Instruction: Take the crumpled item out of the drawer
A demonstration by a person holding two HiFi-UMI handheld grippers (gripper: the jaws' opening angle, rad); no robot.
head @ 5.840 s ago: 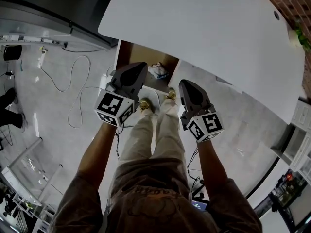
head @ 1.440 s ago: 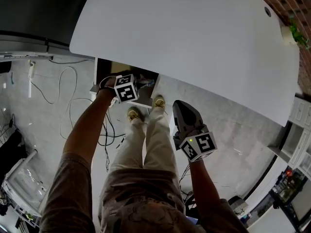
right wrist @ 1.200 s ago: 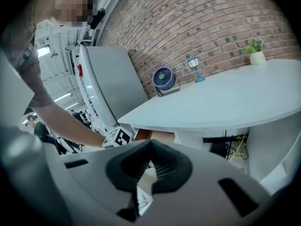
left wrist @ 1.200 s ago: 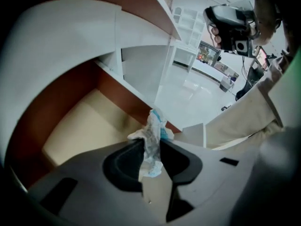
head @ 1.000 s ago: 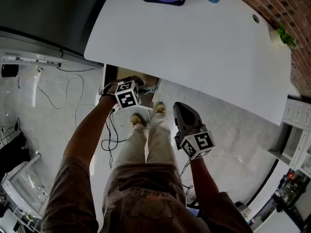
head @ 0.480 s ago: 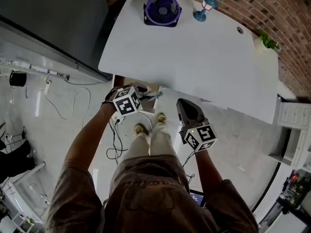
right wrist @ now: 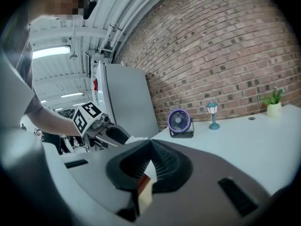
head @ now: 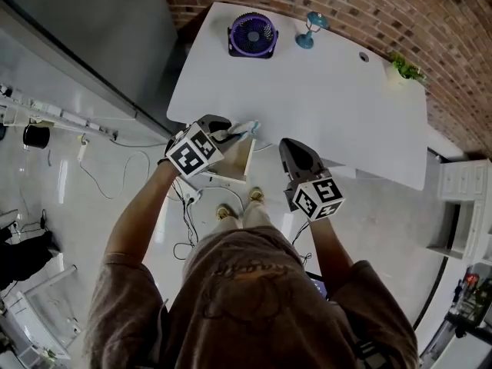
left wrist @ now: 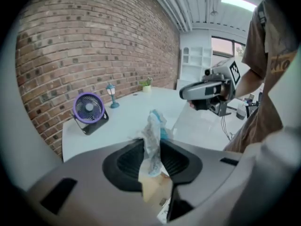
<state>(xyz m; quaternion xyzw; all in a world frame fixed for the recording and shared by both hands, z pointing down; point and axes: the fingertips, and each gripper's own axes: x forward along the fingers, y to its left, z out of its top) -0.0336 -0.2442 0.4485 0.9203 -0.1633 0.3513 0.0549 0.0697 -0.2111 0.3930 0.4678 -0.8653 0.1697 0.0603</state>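
Claw on L [head: 229,134] tilts down, pinching crumpled item [left wrist: 153,138]; R claw [head: 291,144] near level, shut, empty

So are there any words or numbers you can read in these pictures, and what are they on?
On the person's shirt: a print with letters, too blurred to read.
On the marker cubes of the left gripper and the right gripper: only black-and-white squares, no words.
On the crumpled item in the left gripper: no writing shows.
On the fan and the lamp: none.
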